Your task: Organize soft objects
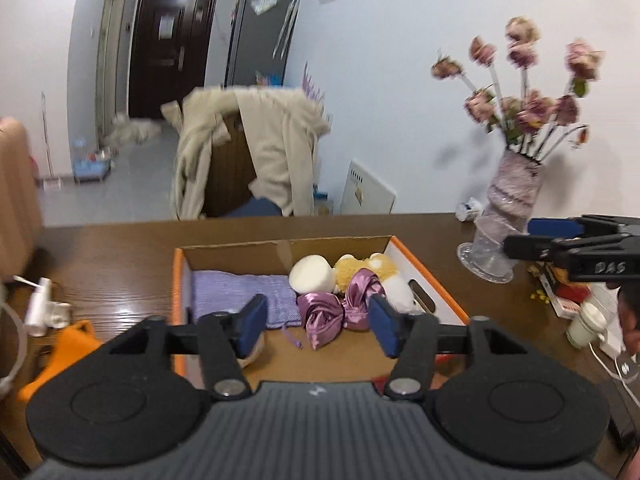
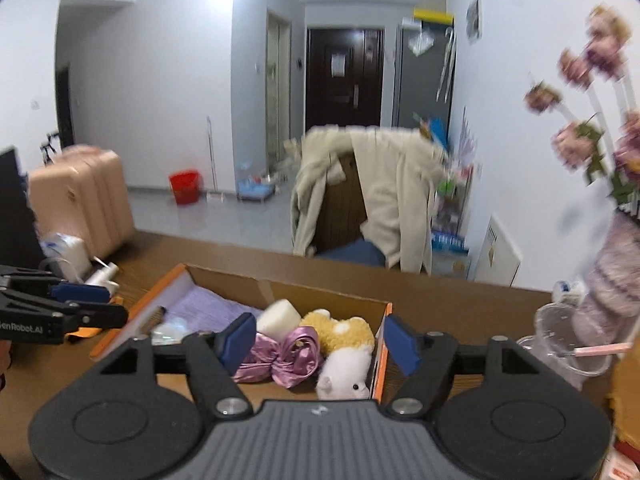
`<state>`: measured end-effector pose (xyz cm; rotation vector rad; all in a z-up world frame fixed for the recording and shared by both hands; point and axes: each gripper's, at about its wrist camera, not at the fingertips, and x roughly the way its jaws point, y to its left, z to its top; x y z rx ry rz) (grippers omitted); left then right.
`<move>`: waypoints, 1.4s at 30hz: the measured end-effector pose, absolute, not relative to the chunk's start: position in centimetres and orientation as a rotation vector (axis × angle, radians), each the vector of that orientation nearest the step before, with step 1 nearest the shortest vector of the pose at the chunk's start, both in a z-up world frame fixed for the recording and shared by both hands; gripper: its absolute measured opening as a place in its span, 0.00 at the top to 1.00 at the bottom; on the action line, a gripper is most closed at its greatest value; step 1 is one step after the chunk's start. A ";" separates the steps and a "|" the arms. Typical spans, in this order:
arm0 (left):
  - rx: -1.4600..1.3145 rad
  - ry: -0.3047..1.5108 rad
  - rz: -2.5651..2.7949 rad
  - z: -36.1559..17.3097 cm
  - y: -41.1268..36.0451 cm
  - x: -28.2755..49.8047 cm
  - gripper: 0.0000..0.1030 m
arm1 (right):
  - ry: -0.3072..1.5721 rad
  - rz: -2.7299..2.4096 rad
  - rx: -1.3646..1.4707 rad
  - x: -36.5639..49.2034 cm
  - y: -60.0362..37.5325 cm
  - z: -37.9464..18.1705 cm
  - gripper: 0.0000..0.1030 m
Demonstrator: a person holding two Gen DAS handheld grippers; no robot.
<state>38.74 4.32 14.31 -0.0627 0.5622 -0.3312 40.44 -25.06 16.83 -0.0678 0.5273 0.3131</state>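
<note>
An open cardboard box with orange edges [image 1: 182, 280] [image 2: 386, 312] sits on the brown table. Inside lie a folded lilac cloth [image 1: 240, 290] [image 2: 200, 312], a white sponge block [image 1: 312, 274] [image 2: 278, 314], a tan-and-white plush toy [image 1: 394, 280] [image 2: 344, 344] and a purple satin bow [image 1: 340, 310] [image 2: 280, 354]. My left gripper [image 1: 318, 330] is open and empty above the box's near side. My right gripper [image 2: 320, 340] is open and empty over the box's right end. Each gripper shows in the other's view, the right one [image 1: 520, 236] and the left one [image 2: 104, 304].
A glass vase of dried pink flowers [image 1: 508, 208] [image 2: 612, 276] stands right of the box. A clear plastic cup [image 2: 564, 340] and small packets [image 1: 560, 292] lie nearby. White items [image 1: 40, 308] and an orange object [image 1: 64, 352] lie left. A chair with a beige coat [image 1: 256, 152] stands behind.
</note>
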 end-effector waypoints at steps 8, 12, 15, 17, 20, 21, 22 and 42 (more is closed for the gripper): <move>0.013 0.459 -0.322 13.4 4.9 26.5 0.36 | 0.407 0.349 -0.050 27.7 -26.0 15.3 0.25; -0.023 0.377 -0.338 12.4 5.1 20.4 0.27 | 0.365 0.330 -0.028 22.6 -26.4 13.1 0.19; -0.074 0.346 -0.336 10.9 5.2 16.0 0.20 | 0.377 0.324 0.015 18.8 -27.0 10.9 0.17; -0.105 0.343 -0.333 9.5 5.4 13.4 0.17 | 0.392 0.322 0.050 16.6 -27.5 9.4 0.17; -0.151 0.388 -0.353 7.8 5.4 11.9 0.16 | 0.435 0.337 0.110 14.8 -28.4 7.7 0.16; -0.145 0.408 -0.357 7.6 5.1 12.2 0.16 | 0.448 0.331 0.106 14.7 -28.5 7.4 0.16; -0.133 0.414 -0.348 7.5 4.9 12.3 0.16 | 0.449 0.317 0.097 14.7 -28.5 7.2 0.16; -0.042 0.631 -0.501 4.6 -5.5 37.1 0.36 | 0.610 0.369 0.461 28.5 -30.6 -0.2 0.44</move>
